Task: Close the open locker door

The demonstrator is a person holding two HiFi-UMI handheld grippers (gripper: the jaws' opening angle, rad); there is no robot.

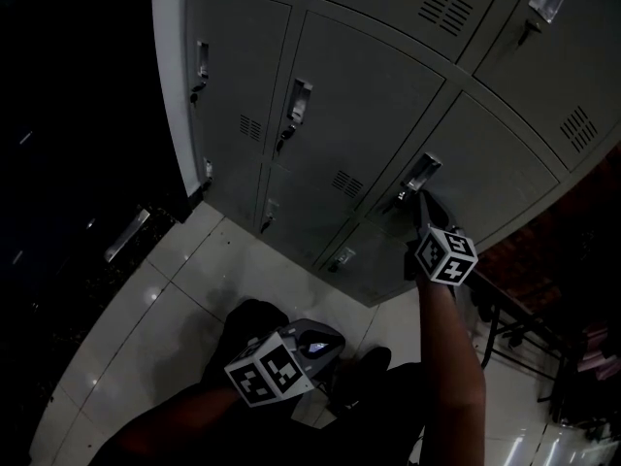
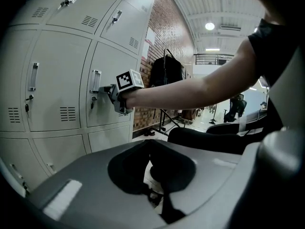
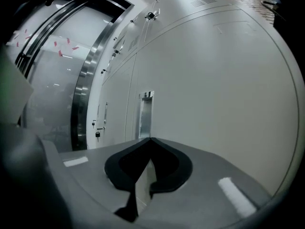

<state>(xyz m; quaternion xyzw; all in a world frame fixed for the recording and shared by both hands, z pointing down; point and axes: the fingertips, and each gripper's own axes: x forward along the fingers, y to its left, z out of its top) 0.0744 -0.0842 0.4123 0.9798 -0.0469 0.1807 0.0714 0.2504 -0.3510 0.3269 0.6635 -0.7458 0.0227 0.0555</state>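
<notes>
A grey locker door [image 1: 490, 178] with a chrome recessed handle [image 1: 421, 173] faces me, and it looks flush with the doors around it. My right gripper [image 1: 423, 198] is raised to that handle, its tips right at the handle's lower end. In the right gripper view the jaws meet at a point [image 3: 150, 139] just in front of the handle [image 3: 144, 116], with nothing between them. The left gripper [image 1: 328, 341] hangs low over the floor by my legs. Its jaws [image 2: 148, 141] are also together and hold nothing. The left gripper view shows the right gripper [image 2: 108, 90] beside the handle [image 2: 95, 81].
Rows of grey lockers [image 1: 349, 95] fill the wall, each with a handle and vent slots. A pale tiled floor [image 1: 194, 280] lies below. A brick wall [image 2: 162, 37] and a dark clothes rack [image 2: 167, 73] stand to the right. A steel-framed glass door [image 3: 81, 80] is at the lockers' far end.
</notes>
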